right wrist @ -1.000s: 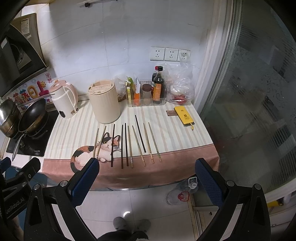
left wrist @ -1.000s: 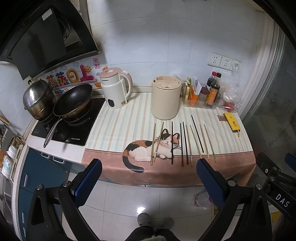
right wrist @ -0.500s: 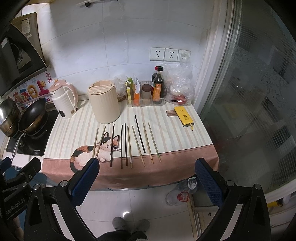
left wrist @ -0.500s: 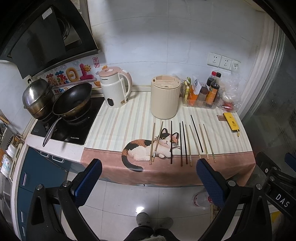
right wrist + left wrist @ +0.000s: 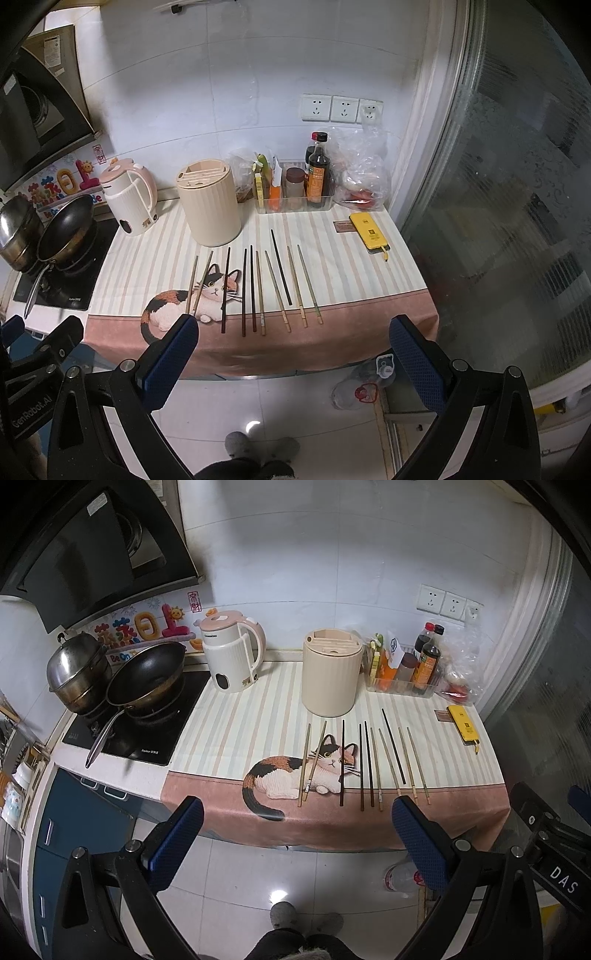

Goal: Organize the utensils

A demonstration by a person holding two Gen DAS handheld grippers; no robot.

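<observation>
Lying loose — chopsticks (image 5: 255, 288) — both claws (image 5: 297, 829) (image 5: 293, 347) agape.

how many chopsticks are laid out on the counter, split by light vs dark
light wooden chopsticks: 6
dark brown or black chopsticks: 4
total: 10

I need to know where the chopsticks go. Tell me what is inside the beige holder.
The beige holder shows only a slotted top with dividers; no utensil sticks out of it. Its walls hide the interior. The chopsticks all lie on the cat-print cloth in front of it.
</observation>
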